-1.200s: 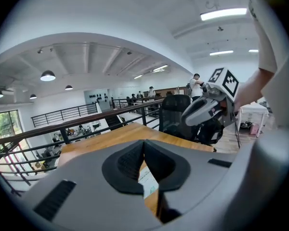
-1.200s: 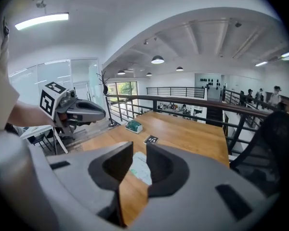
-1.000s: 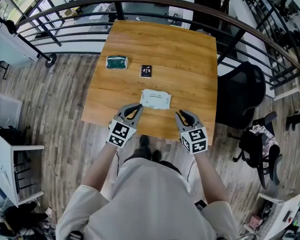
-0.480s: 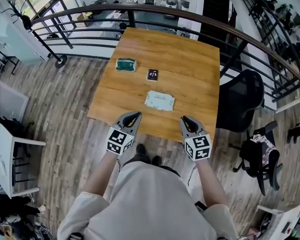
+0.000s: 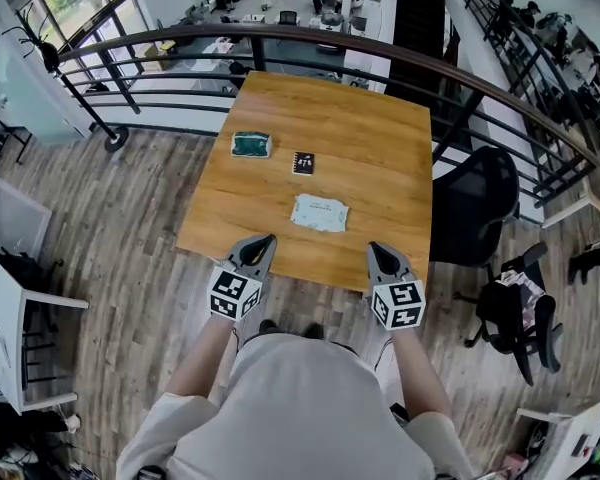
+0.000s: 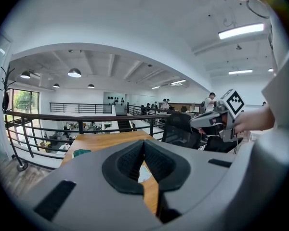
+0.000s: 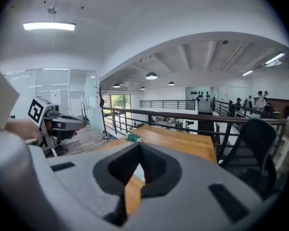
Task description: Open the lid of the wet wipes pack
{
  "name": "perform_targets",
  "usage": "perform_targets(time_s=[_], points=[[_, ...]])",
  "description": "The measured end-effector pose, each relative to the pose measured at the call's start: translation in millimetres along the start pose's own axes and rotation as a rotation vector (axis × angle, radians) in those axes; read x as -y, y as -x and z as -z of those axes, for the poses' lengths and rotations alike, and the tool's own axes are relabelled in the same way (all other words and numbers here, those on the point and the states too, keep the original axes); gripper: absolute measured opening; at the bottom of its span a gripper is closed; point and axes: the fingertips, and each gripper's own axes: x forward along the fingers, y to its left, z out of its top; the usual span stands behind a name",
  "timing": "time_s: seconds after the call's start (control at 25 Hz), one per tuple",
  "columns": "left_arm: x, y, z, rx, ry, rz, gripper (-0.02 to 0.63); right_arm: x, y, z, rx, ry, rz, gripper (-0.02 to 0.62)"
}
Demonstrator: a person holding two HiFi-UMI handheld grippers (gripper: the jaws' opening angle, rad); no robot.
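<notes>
The wet wipes pack is a pale flat packet lying on the wooden table, a little in from the near edge. Its lid looks flat. In the head view my left gripper hovers over the near edge, left of the pack. My right gripper hovers at the same edge, right of the pack. Both are a short way from the pack and touch nothing. In the left gripper view the gripper is shut and empty. My right gripper is shut and empty too in its own view.
A green packet and a small black card lie farther back on the table. A dark railing curves behind it. A black office chair stands at the right. Wooden floor lies to the left.
Both grippers have drawn back from beside the pack to the table's near edge. The head view has shifted, so the table sits higher in it.
</notes>
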Motion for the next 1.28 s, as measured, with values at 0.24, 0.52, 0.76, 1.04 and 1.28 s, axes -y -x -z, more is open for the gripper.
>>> perform_targets(time_s=[0.24,0.52,0.76,1.04,1.28], points=[[-12.0,6.5,-13.2,0.021,-0.015,0.032,-0.006,-7.1,5.9,-8.4,0.018,-0.014,0.056,0.003],[-24.2,10.4,-24.5,0.045,-0.018,0.05,-0.006,-8.9,12.1,-13.3,0.036,-0.011,0.112,0.002],[-28.8,9.8,-25.1,0.044,-0.018,0.058,-0.006,-9.0,11.2,-15.0,0.043,-0.021,0.129,0.002],[-27.9,8.4,-19.3,0.041,-0.011,0.061,-0.006,-9.2,9.5,-9.7,0.033,-0.02,0.13,0.002],[-30.5,8.2,-20.5,0.043,-0.01,0.058,-0.006,-8.5,8.7,-11.0,0.033,-0.018,0.133,0.002]])
